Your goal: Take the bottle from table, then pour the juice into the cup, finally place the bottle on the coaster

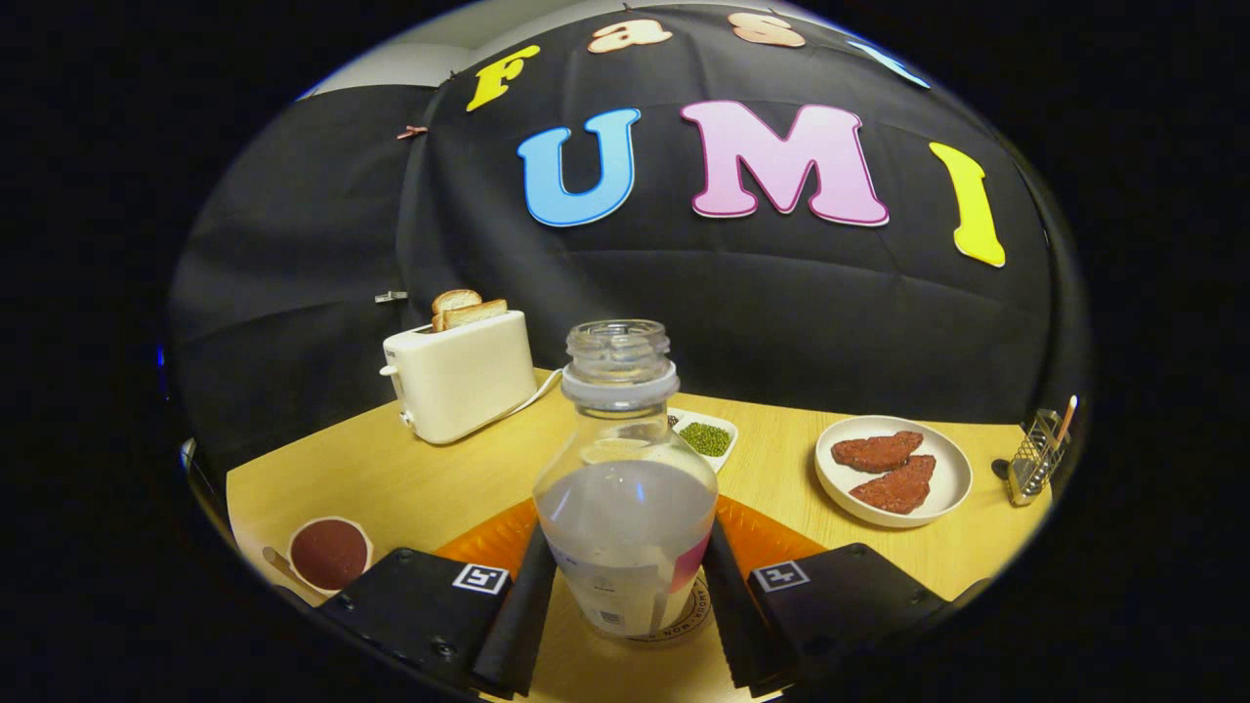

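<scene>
A clear uncapped bottle (625,488), about half full of pale cloudy liquid, stands upright between my fingers. My gripper (628,535) is shut on the bottle, one finger against each side of its lower body. Under the bottle's base lies a round pale coaster (689,613) with print around its rim; I cannot tell whether the bottle rests on it. An orange mat (771,539) lies beyond the coaster. To the left of the fingers stands a small white cup (330,554) holding something dark red.
A cream toaster (459,376) with bread slices stands at the back left of the wooden table (391,478). Behind the bottle is a small dish of green beans (705,437). A white plate with two brown patties (894,469) and a metal grater (1037,459) sit to the right.
</scene>
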`<state>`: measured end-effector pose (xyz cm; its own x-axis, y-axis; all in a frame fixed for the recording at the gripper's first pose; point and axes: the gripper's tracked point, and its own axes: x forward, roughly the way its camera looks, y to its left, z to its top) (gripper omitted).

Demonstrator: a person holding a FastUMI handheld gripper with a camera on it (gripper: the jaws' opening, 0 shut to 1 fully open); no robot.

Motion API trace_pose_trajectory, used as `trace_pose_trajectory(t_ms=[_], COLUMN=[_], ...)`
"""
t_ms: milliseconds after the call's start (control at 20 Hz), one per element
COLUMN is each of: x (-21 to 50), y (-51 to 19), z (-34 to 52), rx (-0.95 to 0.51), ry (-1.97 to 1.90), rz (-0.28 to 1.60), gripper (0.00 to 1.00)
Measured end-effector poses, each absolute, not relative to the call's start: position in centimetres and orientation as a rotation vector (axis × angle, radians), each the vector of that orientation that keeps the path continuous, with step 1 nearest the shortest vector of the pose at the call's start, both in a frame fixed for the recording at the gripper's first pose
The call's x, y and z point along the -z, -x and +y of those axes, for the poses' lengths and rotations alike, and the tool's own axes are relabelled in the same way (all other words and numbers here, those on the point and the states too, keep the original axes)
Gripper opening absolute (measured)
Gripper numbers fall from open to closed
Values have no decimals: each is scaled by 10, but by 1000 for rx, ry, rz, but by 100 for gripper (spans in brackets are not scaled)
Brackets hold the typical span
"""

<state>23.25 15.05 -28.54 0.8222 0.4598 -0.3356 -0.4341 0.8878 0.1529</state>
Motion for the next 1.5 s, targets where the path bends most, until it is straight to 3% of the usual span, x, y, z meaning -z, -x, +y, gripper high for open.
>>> trace_pose_trajectory(t_ms=[1000,1050,1200,1500], x=[290,290,288,266], y=[-237,-235,-231,-208], z=[141,141,136,132], rx=[-461,-462,-457,-466], ry=[-29,-30,-7,-15], rz=[350,356,363,363], gripper=[79,81,100,100])
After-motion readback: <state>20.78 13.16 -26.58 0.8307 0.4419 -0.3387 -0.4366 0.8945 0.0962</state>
